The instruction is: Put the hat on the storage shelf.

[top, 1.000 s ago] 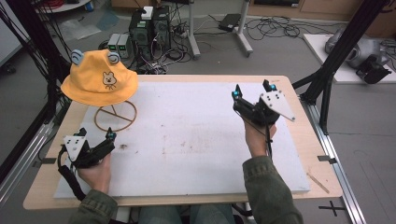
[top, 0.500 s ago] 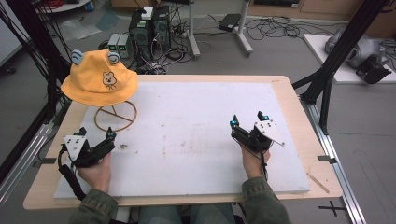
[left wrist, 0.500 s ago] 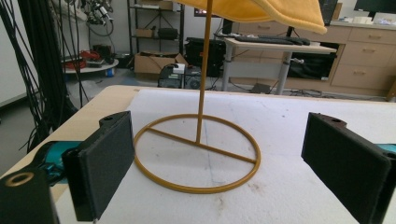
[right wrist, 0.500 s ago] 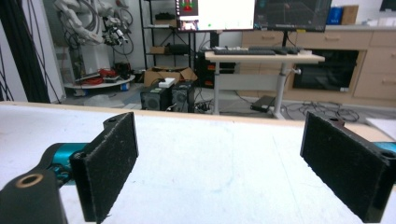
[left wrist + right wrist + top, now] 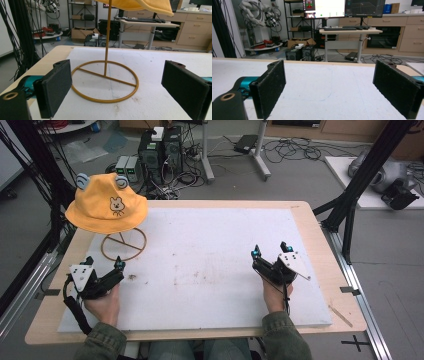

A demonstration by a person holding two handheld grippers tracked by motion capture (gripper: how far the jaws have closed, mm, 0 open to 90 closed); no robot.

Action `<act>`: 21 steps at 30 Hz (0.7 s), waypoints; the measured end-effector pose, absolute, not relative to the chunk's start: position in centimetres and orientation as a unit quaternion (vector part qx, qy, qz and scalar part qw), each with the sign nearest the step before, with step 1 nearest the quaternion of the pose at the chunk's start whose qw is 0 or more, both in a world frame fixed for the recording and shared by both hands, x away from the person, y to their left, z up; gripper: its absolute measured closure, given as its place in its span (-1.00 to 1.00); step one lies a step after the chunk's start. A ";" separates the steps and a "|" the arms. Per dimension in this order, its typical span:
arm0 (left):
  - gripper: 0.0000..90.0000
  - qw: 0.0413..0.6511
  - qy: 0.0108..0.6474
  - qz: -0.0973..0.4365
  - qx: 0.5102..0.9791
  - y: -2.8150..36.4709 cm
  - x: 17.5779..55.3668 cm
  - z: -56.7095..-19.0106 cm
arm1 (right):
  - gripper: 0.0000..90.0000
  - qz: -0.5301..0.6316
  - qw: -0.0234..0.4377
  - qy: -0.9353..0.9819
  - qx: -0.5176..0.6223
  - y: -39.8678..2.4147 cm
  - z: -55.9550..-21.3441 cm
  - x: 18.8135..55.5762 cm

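A yellow bucket hat with a small animal face and two blue ears hangs on a gold wire stand at the table's far left. My left gripper rests on the white mat just in front of that stand, open and holding nothing. In the left gripper view the stand's ring base and pole lie between the wide-apart jaws, with the hat's brim overhead. My right gripper sits low on the mat at the right, open, with nothing between its jaws.
The white mat covers most of the wooden table. Black frame posts stand at the table's left and right sides. Computers and cables sit on the floor behind the table.
The right gripper has come down and toward the near edge, from raised over the far right of the mat to resting low on it. The left gripper and hat have stayed put.
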State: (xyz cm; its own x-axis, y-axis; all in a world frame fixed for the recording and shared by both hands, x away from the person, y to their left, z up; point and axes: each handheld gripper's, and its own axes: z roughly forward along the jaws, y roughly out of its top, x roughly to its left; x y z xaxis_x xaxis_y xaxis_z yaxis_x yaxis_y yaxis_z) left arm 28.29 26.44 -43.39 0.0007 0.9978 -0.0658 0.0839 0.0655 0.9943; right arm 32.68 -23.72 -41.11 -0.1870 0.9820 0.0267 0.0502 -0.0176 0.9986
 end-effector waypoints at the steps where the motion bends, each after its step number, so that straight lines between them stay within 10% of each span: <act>1: -0.78 0.495 0.536 0.462 0.505 26.4 28.3 -43.4 | -0.76 0.538 0.431 0.552 0.468 -23.6 -41.1 32.6; 21: -0.78 0.498 0.535 0.462 0.503 26.5 28.2 -43.3 | -0.76 0.532 0.432 0.554 0.473 -23.9 -41.4 32.7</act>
